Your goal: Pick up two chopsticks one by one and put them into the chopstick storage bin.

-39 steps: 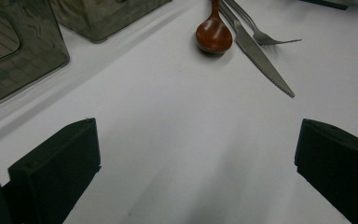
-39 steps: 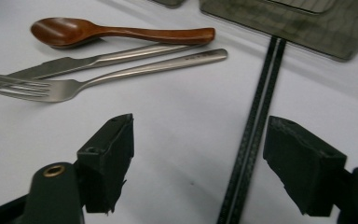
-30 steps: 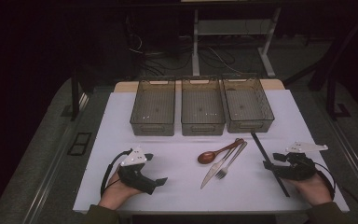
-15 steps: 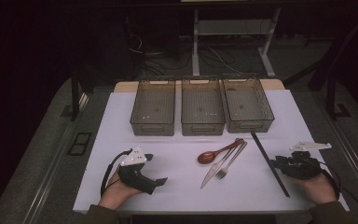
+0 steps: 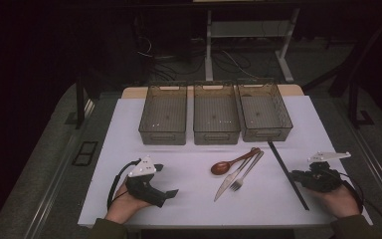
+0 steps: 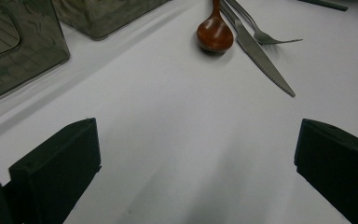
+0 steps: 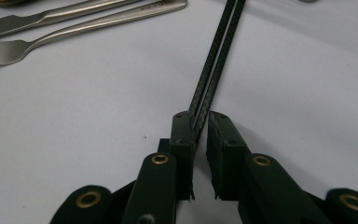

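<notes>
A pair of black chopsticks lies at the right of the white table. My right gripper sits low at their near part. Its jaws have just been closing, and the sticks run between the pads with a thin gap still showing on one side. A brown wooden spoon, a knife and a fork lie together mid-table. My left gripper rests at the front left, wide open over bare table.
Three see-through grey bins stand side by side at the back of the table, with nothing large in them. The white sheet lies bare between the left gripper and the cutlery.
The right gripper's jaws have narrowed from wide apart to nearly together around the chopsticks. Both hands and the cutlery have stayed put.
</notes>
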A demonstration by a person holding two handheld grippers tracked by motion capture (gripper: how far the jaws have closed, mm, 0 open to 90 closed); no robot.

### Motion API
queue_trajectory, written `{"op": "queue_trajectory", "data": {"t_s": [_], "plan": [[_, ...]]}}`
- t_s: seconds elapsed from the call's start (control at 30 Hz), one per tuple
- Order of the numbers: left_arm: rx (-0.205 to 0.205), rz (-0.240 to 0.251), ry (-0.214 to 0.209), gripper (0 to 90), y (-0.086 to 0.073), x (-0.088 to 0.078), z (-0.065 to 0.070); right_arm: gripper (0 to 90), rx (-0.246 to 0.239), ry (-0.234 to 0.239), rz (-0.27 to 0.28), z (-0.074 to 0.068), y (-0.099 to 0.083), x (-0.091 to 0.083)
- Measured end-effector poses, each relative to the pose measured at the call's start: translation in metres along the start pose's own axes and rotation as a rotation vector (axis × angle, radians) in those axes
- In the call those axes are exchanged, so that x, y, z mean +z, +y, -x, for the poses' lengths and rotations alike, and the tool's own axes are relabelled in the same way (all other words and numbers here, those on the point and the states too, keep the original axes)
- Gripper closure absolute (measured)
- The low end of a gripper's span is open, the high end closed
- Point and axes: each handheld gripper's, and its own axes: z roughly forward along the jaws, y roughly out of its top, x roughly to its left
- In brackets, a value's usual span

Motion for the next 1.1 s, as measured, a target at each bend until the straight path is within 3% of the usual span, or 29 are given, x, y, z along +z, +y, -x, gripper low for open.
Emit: {"op": "queue_trajectory", "data": {"t_s": [0.33,1.1], "plan": [[-0.001,-0.002,0.003,0.0,-0.0003,0.0002,0.0,80.9,-0.003,0.009,-0.024,-0.0005,-0.0002,0.0022],[0.0,-0.008,0.002,0.0,-0.0002,0.0006,0.0007,81.7,-0.012,-0.038,-0.039,0.0004,-0.0009,0.0032]]}}
